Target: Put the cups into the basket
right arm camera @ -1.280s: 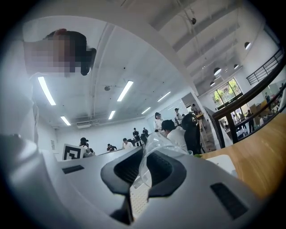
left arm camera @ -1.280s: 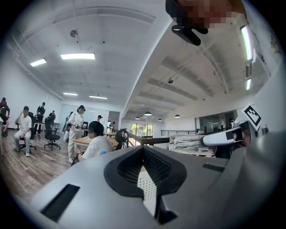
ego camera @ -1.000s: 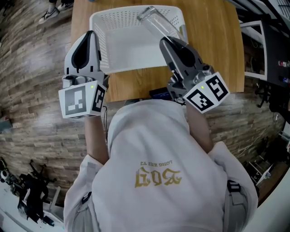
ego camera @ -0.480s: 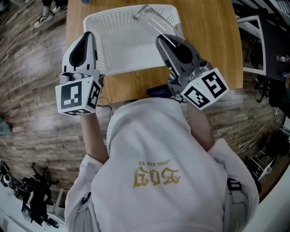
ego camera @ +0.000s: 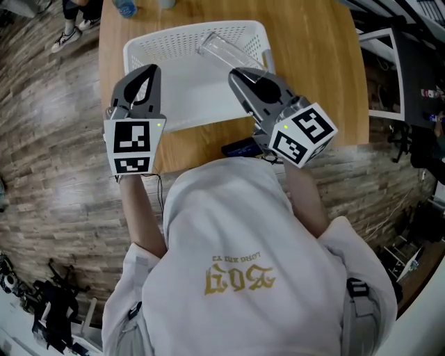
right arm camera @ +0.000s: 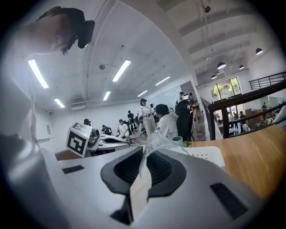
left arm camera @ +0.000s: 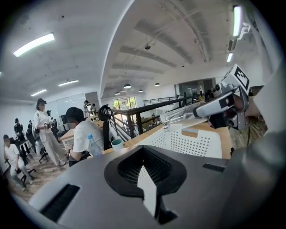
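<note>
A white perforated basket (ego camera: 156,43) sits on the wooden table (ego camera: 316,76). Above its right side hangs a clear plastic cup (ego camera: 220,49), tilted on its side, with my right gripper (ego camera: 238,74) shut on its near end. In the right gripper view the cup (right arm camera: 158,142) shows between the jaws of that gripper (right arm camera: 142,166). My left gripper (ego camera: 146,71) is at the basket's left rim, shut with nothing in it. In the left gripper view its own jaws (left arm camera: 145,166) are together. Beyond them are the basket (left arm camera: 196,141) and the held cup (left arm camera: 178,117).
A water bottle (ego camera: 124,7) stands at the table's far edge, and a teal cup (left arm camera: 117,144) stands next to it. A dark object (ego camera: 240,147) lies at the table's near edge. Several people sit and stand beyond the table. Wood floor lies to the left.
My left gripper has swung in toward the basket's left rim, its marker cube now facing up. The right gripper and cup have shifted slightly left over the basket.
</note>
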{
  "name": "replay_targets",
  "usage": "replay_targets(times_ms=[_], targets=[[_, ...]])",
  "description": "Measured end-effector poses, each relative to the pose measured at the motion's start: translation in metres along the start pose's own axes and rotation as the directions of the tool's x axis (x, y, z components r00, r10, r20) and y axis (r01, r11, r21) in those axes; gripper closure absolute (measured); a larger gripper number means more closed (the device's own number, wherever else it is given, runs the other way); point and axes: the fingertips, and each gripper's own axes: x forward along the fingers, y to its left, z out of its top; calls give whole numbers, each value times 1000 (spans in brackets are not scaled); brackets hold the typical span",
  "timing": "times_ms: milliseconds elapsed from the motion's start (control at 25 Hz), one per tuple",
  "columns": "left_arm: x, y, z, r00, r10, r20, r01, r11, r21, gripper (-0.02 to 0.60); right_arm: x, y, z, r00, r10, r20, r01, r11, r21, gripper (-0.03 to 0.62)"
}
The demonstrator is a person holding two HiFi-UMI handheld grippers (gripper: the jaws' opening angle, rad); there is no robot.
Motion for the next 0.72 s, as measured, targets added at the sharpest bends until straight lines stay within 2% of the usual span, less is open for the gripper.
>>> replay_targets(times_ms=[160,400,520,640,720], targets=[[10,-10,-8,998,-46,-45,46,999,10,577,5,-6,-9,998,2,-65,-3,1000,-11,562],[24,-26,-20,982,-119,-144,132,988,81,577,12,-17,-17,986,4,-166,-17,997,-73,562],[27,-28,-30,966,-139,-218,169,977,127,577,18,-21,-23,975,-1,-222,-21,995,-100,562],[32,-31,-43,944,-129,-305,202,954,221,577,23,-25,-29,964,-11,-267,-26,991,-134,562],[35,-35,-49,928,-141,-344,235,939,250,577,27,-26,-34,956,-9,-293,-35,989,-146,562]])
